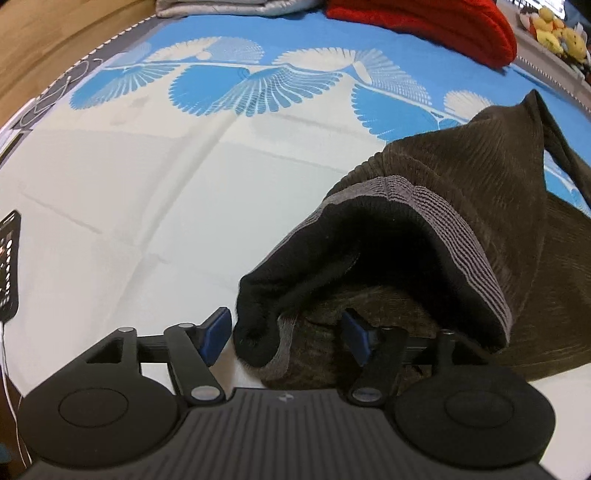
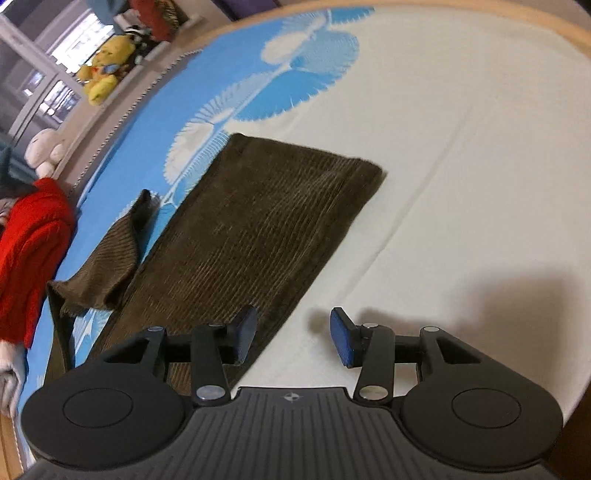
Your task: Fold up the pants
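Brown corduroy pants (image 1: 461,192) lie on the white and blue bedsheet (image 1: 129,192), their grey ribbed waistband (image 1: 454,225) gaping so the black lining shows. My left gripper (image 1: 286,338) stands open low over the waistband's near corner. That cloth lies between the blue pads (image 1: 216,336), and no pad presses on it. In the right wrist view the pants (image 2: 266,229) stretch away as a flat folded strip, with a loose flap (image 2: 107,266) at the left. My right gripper (image 2: 293,336) is open at the strip's near edge, over bare sheet (image 2: 461,166).
A red knitted garment (image 1: 424,26) (image 2: 29,258) lies at the far side of the bed, beside a folded grey item (image 1: 221,7). Plush toys (image 2: 103,70) sit on a ledge past the bed's edge. A dark phone-like device (image 1: 9,266) with a cable lies at the left.
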`<state>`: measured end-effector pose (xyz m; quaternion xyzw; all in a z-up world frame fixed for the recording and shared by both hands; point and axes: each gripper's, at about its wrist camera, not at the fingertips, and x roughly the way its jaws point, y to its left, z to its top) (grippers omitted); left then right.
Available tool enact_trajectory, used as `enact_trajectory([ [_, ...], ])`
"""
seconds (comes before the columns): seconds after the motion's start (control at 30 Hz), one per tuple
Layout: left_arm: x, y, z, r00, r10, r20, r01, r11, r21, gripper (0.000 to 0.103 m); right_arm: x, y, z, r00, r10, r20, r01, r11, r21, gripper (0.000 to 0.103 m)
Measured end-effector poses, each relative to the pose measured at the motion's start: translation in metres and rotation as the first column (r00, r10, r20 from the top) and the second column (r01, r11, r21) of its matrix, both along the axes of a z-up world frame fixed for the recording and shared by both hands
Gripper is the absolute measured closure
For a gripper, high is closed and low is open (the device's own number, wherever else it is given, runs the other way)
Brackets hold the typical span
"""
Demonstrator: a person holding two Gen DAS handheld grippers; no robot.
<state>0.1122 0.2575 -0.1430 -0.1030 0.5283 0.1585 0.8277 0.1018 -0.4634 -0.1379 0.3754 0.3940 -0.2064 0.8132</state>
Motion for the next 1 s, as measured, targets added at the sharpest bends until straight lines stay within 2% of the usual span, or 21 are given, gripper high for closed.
enact_trajectory([
  [0.13,0.014,0.001,-0.008,1.000,-0.014,-0.006,0.014,1.000,0.013,0.029,0.023,-0.001,-0.020,0.998,-0.040,-0.058,0.042,0.999,0.021,0.056],
  [0.2,0.019,0.002,-0.011,1.000,-0.011,-0.009,0.011,1.000,0.014,0.029,0.031,0.001,-0.023,0.997,-0.055,-0.057,0.055,0.998,-0.003,0.056],
  [0.23,0.021,0.003,-0.013,1.000,-0.009,-0.011,0.009,1.000,0.013,0.029,0.036,0.004,-0.022,0.997,-0.049,-0.056,0.048,0.998,-0.031,0.062],
  [0.3,0.026,0.002,-0.016,1.000,-0.012,-0.018,0.012,1.000,0.019,0.030,0.047,0.011,-0.022,0.997,-0.024,-0.069,0.018,0.996,-0.093,0.093],
  [0.33,0.028,0.002,-0.018,1.000,-0.015,-0.022,0.015,1.000,0.027,0.030,0.050,0.012,-0.022,0.997,-0.028,-0.069,0.020,0.994,-0.105,0.094],
  [0.4,0.030,0.000,-0.020,0.999,-0.026,-0.030,0.027,0.998,0.058,0.039,0.052,0.014,-0.019,0.998,-0.033,-0.056,0.026,0.992,-0.127,0.098],
  [0.43,0.032,-0.001,-0.021,0.999,-0.029,-0.044,0.032,0.995,0.091,0.051,0.051,0.014,-0.015,0.999,-0.036,-0.039,0.030,0.990,-0.140,0.099],
  [0.53,0.030,0.004,-0.015,0.999,-0.023,-0.026,0.025,0.997,0.071,0.065,0.042,0.013,0.003,0.999,-0.034,0.015,0.036,0.981,-0.189,0.100],
  [0.63,0.026,-0.001,-0.003,0.999,-0.042,0.010,0.041,0.995,0.089,0.077,0.024,0.008,0.019,0.998,-0.047,0.036,0.054,0.972,-0.228,0.102],
  [0.73,0.018,-0.012,0.010,0.996,-0.078,0.035,0.073,0.991,0.110,0.080,0.000,0.000,0.033,0.994,-0.109,0.016,0.109,0.952,-0.287,0.103],
  [0.77,0.014,-0.016,0.013,0.996,-0.088,0.035,0.083,0.988,0.128,0.081,-0.009,-0.003,0.038,0.988,-0.156,0.000,0.146,0.925,-0.350,0.103],
  [0.8,0.010,-0.019,0.016,0.995,-0.095,0.038,0.089,0.987,0.136,0.081,-0.022,-0.013,0.041,0.981,-0.192,-0.002,0.178,0.913,-0.368,0.103],
  [0.83,0.005,-0.021,0.019,0.994,-0.103,0.040,0.097,0.986,0.134,0.082,-0.034,-0.023,0.042,0.978,-0.211,0.001,0.198,0.918,-0.342,0.103],
  [0.9,-0.005,-0.024,0.023,0.992,-0.120,0.036,0.115,0.986,0.120,0.082,-0.053,-0.039,0.032,0.984,-0.173,-0.051,0.155,0.956,-0.248,0.103],
  [0.93,-0.009,-0.023,0.023,0.992,-0.120,0.037,0.116,0.987,0.110,0.082,-0.062,-0.044,0.025,0.985,-0.157,-0.073,0.142,0.974,-0.178,0.103],
  [1.0,-0.016,-0.022,0.024,0.992,-0.118,0.042,0.114,0.990,0.084,0.081,-0.076,-0.050,0.017,0.988,-0.142,-0.058,0.139,0.989,-0.049,0.102],
])
